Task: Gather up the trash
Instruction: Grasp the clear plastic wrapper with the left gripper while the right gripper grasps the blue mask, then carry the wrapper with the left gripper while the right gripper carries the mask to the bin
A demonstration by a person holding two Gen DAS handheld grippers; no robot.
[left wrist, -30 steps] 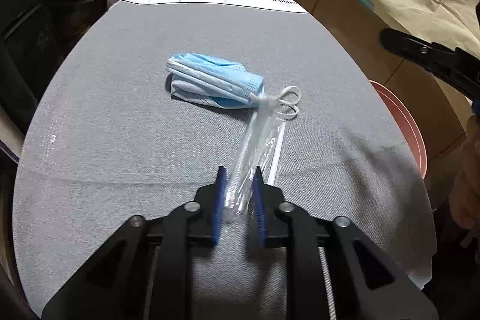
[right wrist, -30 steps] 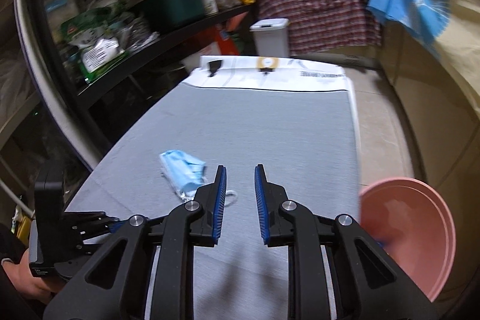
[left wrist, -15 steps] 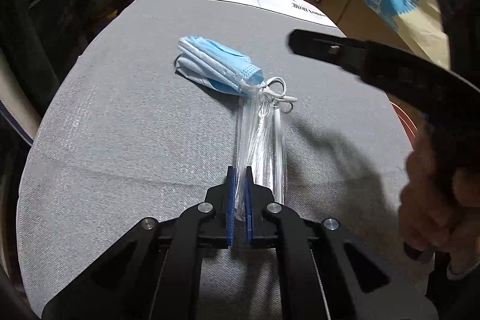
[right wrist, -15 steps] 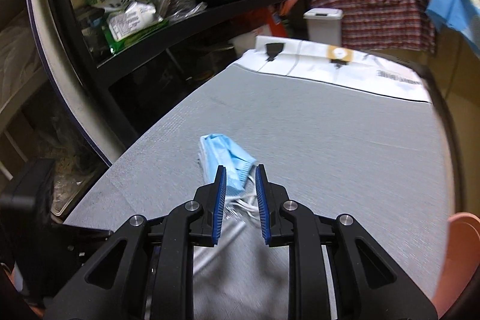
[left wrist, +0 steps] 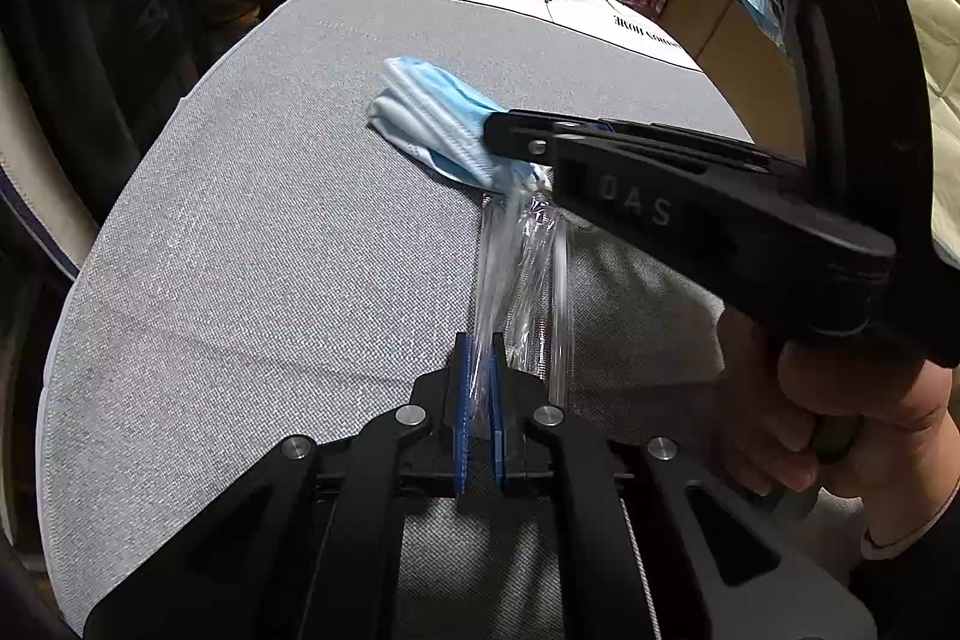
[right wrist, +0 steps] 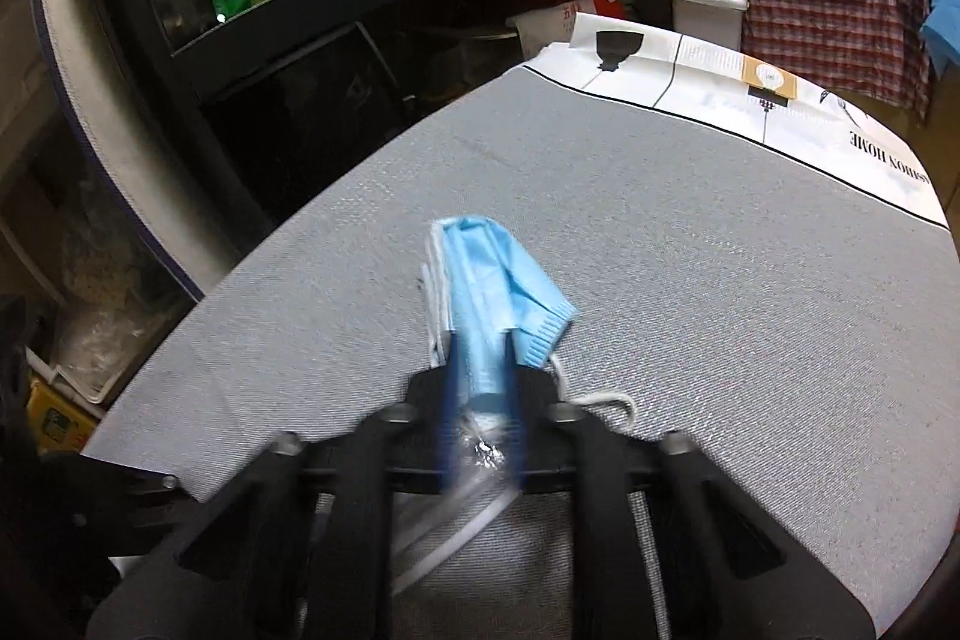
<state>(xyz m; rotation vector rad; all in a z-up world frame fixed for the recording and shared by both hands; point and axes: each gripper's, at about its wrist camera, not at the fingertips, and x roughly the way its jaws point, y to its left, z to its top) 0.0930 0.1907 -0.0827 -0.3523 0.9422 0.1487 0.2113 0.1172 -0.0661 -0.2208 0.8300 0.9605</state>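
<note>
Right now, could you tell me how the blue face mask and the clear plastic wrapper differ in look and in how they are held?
The face mask is opaque blue pleated fabric; the plastic wrapper is transparent, glossy and crinkled.
The mask is folded into a compact bundle; the wrapper runs long and narrow.
The right gripper straddles the mask's near end, closing; the left gripper is shut on the wrapper's near end.
Both lie on the grey tabletop, ends touching.

Close wrist views, shared mask (left wrist: 438, 124)
</note>
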